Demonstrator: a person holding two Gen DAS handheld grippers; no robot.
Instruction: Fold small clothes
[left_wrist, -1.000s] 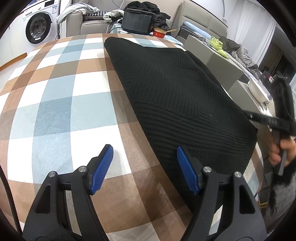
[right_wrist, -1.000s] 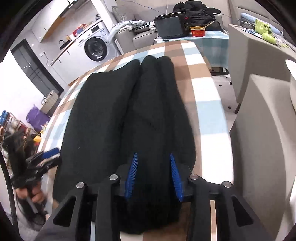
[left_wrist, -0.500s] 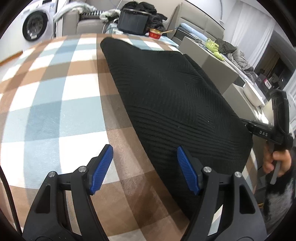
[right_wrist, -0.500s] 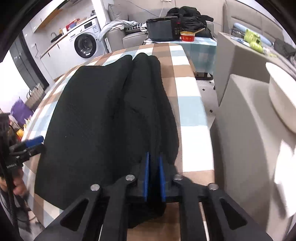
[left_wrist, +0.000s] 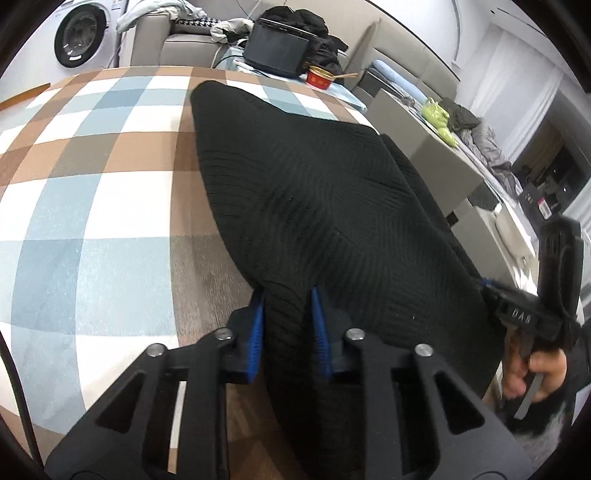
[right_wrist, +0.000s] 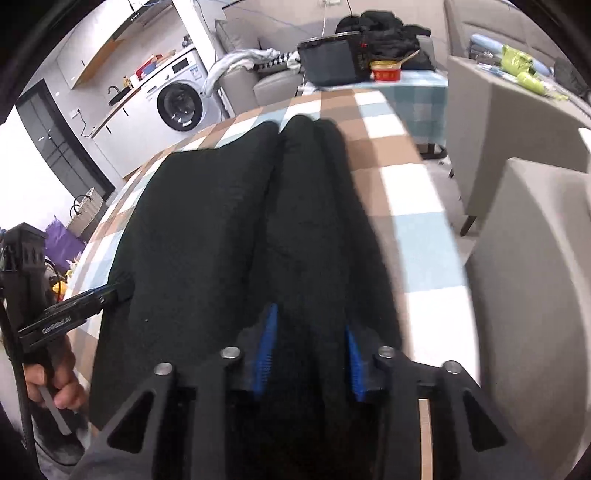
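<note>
The table (left_wrist: 92, 206) is covered with a checked cloth in brown, pale blue and white, and it fills most of both views. On it lies a black ribbed knit garment (left_wrist: 314, 206), spread lengthwise away from the cameras, its far end reaching toward the table's far edge. In the right wrist view the garment's right side is bunched into long rolls, while the left part lies flatter.

Beyond the table stand a grey sofa (right_wrist: 273, 85) heaped with clothes, a white washing machine (right_wrist: 181, 99), and a second small table with a dark box (right_wrist: 328, 61) and a red bowl (right_wrist: 385, 71) on it.

The left tool (left_wrist: 288, 325) is at the garment's near corner. Its jaws have just been closing, and the blue pads (left_wrist: 258, 332) now pinch a ridge of the knit fabric between them. In the right wrist view this tool reaches in from the left edge of the garment, held by a hand (right_wrist: 59, 387).

The right tool (right_wrist: 308, 354) is over the bunched near edge on the other side. Its jaws have just been opening a little; a thick fold of the black fabric sits between the blue pads (right_wrist: 266, 347), which still appear to press on it from both sides. The hand (left_wrist: 535, 373) holding it shows at the right of the left wrist view.
</note>
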